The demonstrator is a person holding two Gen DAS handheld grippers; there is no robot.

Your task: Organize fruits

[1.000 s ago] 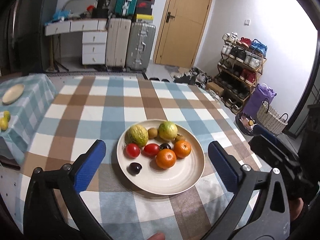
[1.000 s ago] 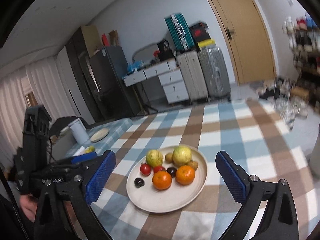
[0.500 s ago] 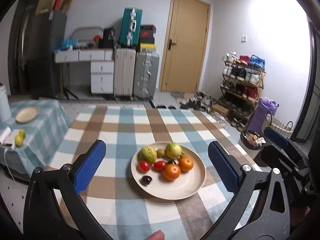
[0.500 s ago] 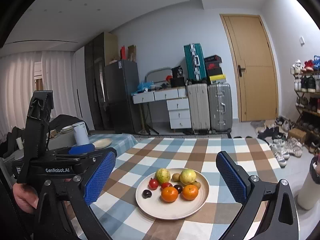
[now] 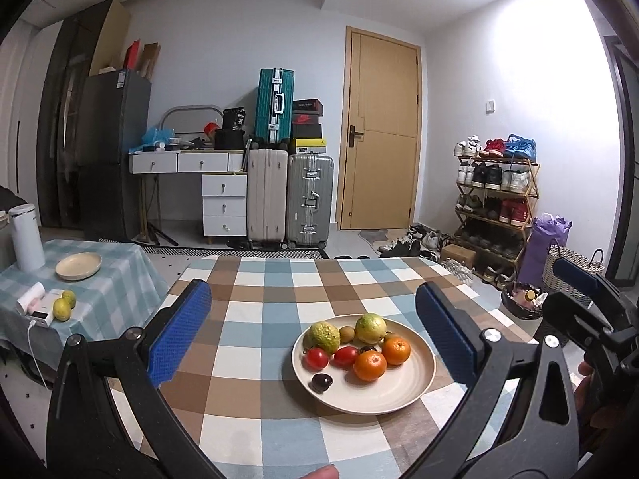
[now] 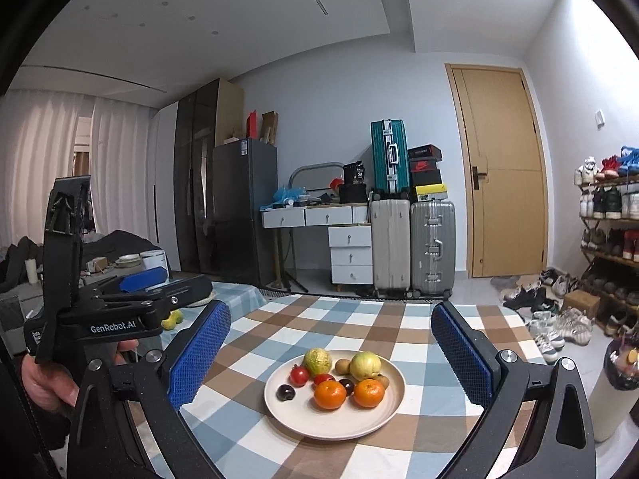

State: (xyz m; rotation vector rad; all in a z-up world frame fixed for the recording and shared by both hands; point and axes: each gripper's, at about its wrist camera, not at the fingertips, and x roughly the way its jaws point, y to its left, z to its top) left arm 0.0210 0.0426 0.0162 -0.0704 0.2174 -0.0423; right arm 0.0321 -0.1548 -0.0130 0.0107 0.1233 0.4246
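Observation:
A cream plate point(image 5: 399, 403) on the checked table holds two green guavas point(image 5: 321, 335), a kiwi point(image 5: 346, 334), two tomatoes point(image 5: 315, 359), two oranges point(image 5: 370, 365) and a dark plum point(image 5: 321, 382). My left gripper point(image 5: 311, 293) is open and empty, held level above the table's near edge, short of the plate. The right wrist view shows the same plate point(image 6: 319, 423) and fruit point(image 6: 329, 394). There my right gripper point(image 6: 330, 311) also hangs open and empty, back from the plate. A hand holds the left gripper's body point(image 6: 120, 319) at that view's left.
A lower side table point(image 5: 120, 279) at the left carries an empty cream plate point(image 5: 78, 265), two yellow-green fruits point(image 5: 64, 305), a white cylinder point(image 5: 26, 237) and a small white device point(image 5: 36, 307). Suitcases, drawers, a door and a shoe rack point(image 5: 495, 207) stand beyond.
Both grippers have pulled back and tilted up from looking down on the plate. The plate now sits smaller and lower in both views. Both stayed open.

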